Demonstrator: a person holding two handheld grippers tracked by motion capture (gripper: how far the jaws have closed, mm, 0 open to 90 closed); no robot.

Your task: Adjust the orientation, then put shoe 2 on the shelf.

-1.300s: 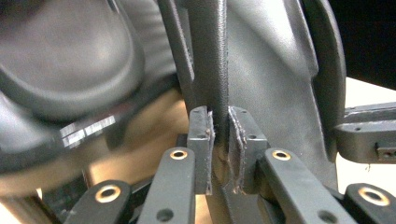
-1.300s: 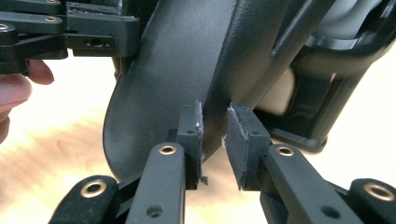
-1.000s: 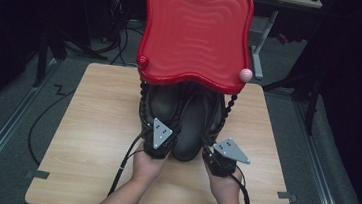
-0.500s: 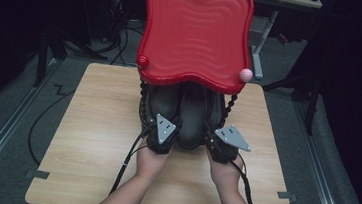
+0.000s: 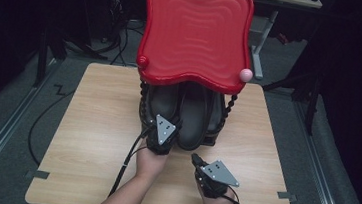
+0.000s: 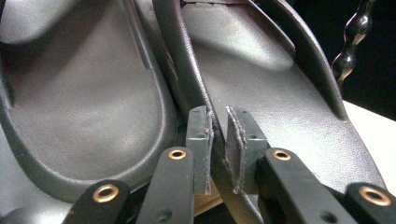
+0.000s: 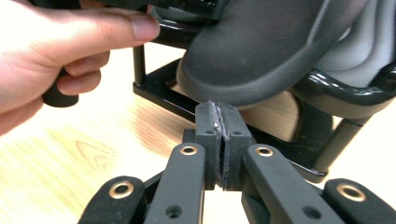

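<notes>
While the two dark sandals (image 5: 183, 115) sit side by side on the lower level of the black rack (image 5: 143, 113) under the red tray (image 5: 196, 30), the left gripper (image 5: 162, 130) works at the left side of the pair. In the left gripper view its pads (image 6: 201, 140) stand a narrow gap apart, astride the raised inner rim of the right-hand sandal (image 6: 280, 102); the rim lies between them, but whether the pads press on it cannot be told. The other sandal (image 6: 84, 102) lies just beside it, touching along the edge.

Moving right, the right gripper (image 5: 197, 160) rests over the bare wooden table (image 5: 90, 138), apart from the rack. Its jaws have just been closing and now stand fully together with nothing between them, as the right gripper view (image 7: 218, 123) shows; the sandal heel (image 7: 243, 70) overhangs the rack frame just above and beyond its tips.

Judged step: securing one sandal by its rim for removal from, or adjustment on, the rack — the left gripper leads, the right stands by. The next move calls for a firm pinch on the rim, then a straight pull toward the person that keeps clear of the tray and the rack's beaded posts (image 5: 228, 109).

No brand, label or writing can be read — none is legible on sandals, tray or grippers.
</notes>
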